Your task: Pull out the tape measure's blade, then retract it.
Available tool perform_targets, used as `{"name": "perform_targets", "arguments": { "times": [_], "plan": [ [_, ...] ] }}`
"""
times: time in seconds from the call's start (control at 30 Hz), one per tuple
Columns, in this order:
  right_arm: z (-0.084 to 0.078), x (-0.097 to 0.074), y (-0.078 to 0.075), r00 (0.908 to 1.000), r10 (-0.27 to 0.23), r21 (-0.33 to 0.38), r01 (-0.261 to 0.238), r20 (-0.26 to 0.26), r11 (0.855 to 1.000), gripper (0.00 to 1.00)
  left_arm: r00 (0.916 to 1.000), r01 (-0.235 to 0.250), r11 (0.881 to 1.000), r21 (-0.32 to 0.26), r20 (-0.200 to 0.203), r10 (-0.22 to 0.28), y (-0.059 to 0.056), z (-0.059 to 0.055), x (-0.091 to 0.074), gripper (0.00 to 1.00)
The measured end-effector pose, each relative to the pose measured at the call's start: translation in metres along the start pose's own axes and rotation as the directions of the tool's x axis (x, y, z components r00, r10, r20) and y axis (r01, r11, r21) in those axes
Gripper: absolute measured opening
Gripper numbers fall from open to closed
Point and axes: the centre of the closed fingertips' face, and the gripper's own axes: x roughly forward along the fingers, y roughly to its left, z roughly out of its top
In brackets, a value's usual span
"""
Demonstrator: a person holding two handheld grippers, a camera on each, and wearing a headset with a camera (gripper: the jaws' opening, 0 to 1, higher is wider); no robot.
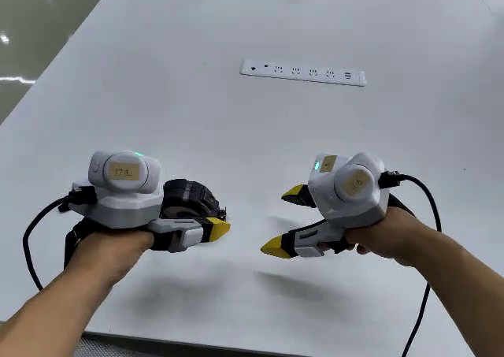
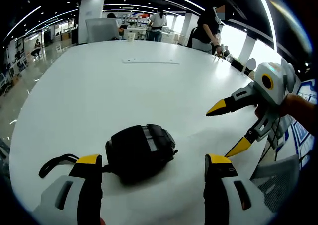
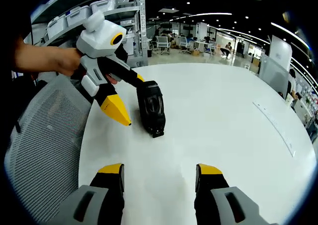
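Note:
A black tape measure [image 1: 187,199] lies on the white table [image 1: 236,120], its blade retracted. In the left gripper view the tape measure [image 2: 141,150] sits between the two yellow-tipped jaws of my left gripper [image 2: 154,160], nearer the left jaw; the jaws stand wide apart and do not clamp it. My left gripper [image 1: 214,219] is held low at the table's near left. To its right, my right gripper [image 1: 285,219] is open with nothing in it, pointed at the tape measure [image 3: 151,106] from a short distance. A black wrist strap [image 2: 54,163] trails from the case.
A white power strip [image 1: 303,72] lies flat farther back on the table. The table's front edge runs close under my arms. A grey mesh chair [image 3: 44,145] stands beside the table. People and desks are far off in the room.

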Motion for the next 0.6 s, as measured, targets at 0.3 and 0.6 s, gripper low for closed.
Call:
{"name": "perform_targets", "arguments": {
  "times": [0.3,0.6],
  "plan": [
    [-0.008,-0.011,0.002,0.9992,-0.030,0.049,0.028,0.026,0.998,0.61,0.9991,0.027,0.999,0.036,0.032,-0.028,-0.003,0.001,-0.006,0.84],
    [-0.015,-0.022,0.003,0.9968,-0.064,0.091,0.059,0.049,0.994,0.64,0.9976,0.051,0.995,0.082,0.042,-0.055,-0.006,-0.004,-0.012,0.85]
  ]
}}
